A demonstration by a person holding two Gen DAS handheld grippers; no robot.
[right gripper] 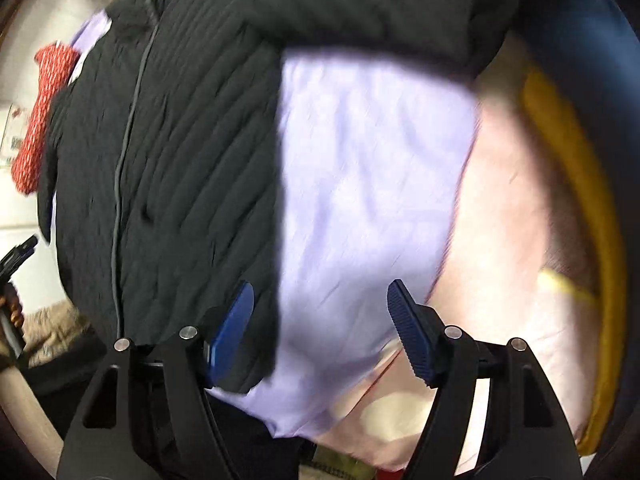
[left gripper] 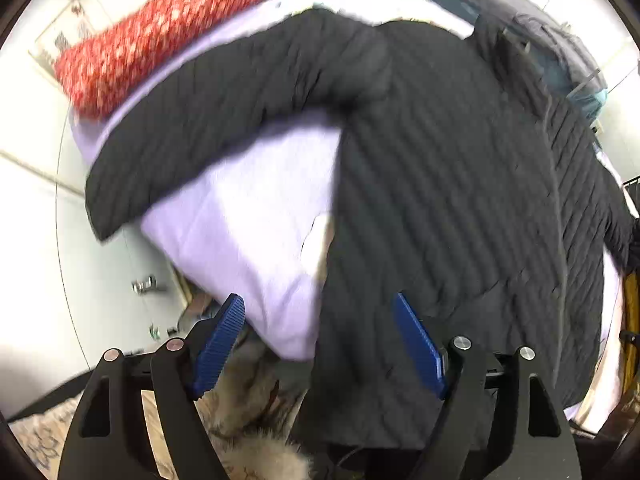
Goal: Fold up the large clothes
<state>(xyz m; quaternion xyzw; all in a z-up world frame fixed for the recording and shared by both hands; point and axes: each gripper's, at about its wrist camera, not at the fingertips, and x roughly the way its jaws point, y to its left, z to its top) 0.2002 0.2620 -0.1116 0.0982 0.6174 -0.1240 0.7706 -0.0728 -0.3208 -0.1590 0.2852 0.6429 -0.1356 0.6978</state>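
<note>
A large black quilted coat (left gripper: 440, 184) lies spread on a lilac sheet (left gripper: 248, 220), one sleeve (left gripper: 200, 120) stretched out to the left. Its fur-trimmed hood (left gripper: 256, 432) hangs near the bottom of the left wrist view. My left gripper (left gripper: 318, 312) is open and empty above the coat's near left edge. In the right wrist view the coat (right gripper: 192, 152) fills the left half, its other sleeve (right gripper: 360, 8) running across the top. My right gripper (right gripper: 320, 300) is open and empty over the lilac sheet (right gripper: 368, 184), its left finger beside the coat's hem.
A red patterned pillow (left gripper: 168, 28) lies at the far left of the bed. Dark and blue bedding (left gripper: 540, 32) is piled at the back right. A pink cover (right gripper: 512, 248) and a yellow edge (right gripper: 576, 184) lie to the right. White wall and floor lie left.
</note>
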